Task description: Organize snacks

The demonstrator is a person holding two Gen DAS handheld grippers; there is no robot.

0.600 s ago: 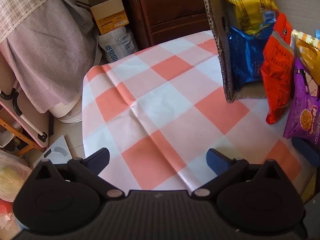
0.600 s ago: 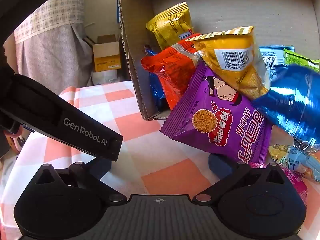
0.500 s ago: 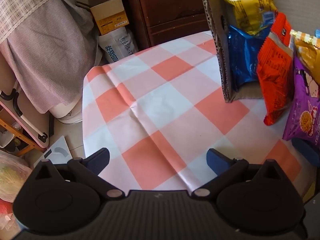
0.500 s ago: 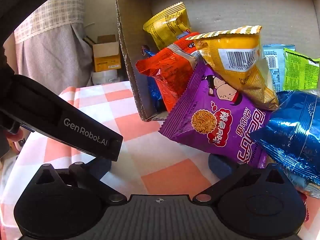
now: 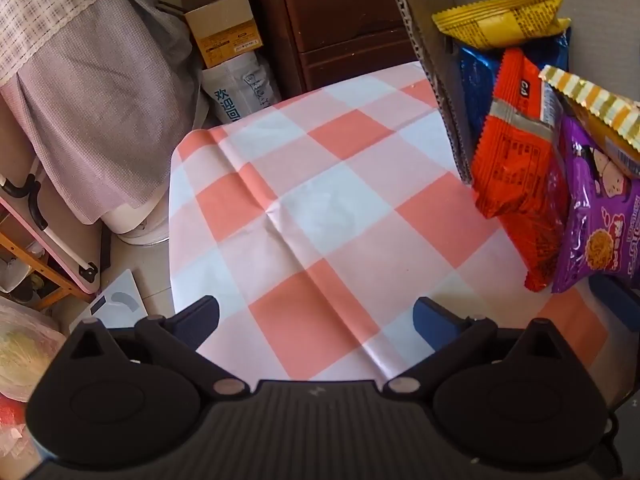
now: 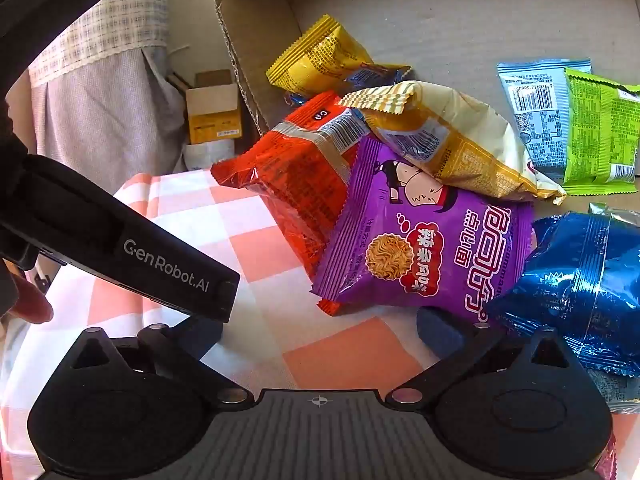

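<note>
A cardboard box [image 6: 256,52] lies on its side on the checked tablecloth [image 5: 320,216], with snack packets spilling out. A purple noodle packet [image 6: 420,248] lies on an orange packet [image 6: 292,176], under a yellow-white packet [image 6: 452,140]. A yellow packet [image 6: 320,60], a light-blue one [image 6: 536,112] and a green one [image 6: 600,132] lie inside the box. A shiny blue packet [image 6: 580,284] rests at the right. My right gripper [image 6: 316,332] is open, its right finger touching the purple packet's edge. My left gripper [image 5: 316,320] is open and empty over bare cloth; the packets show at its right [image 5: 516,160].
The table's left edge [image 5: 172,216] drops to the floor, where a cloth-covered object [image 5: 92,92], a small cardboard box [image 5: 224,28], a white bag and a scale stand. A dark wooden drawer unit [image 5: 344,16] stands behind the table. The left gripper's body [image 6: 120,240] crosses the right view.
The pile of packets has slid out of the box towards me and settled lower on the cloth. The shiny blue packet has dropped to the right. Both grippers stay open.
</note>
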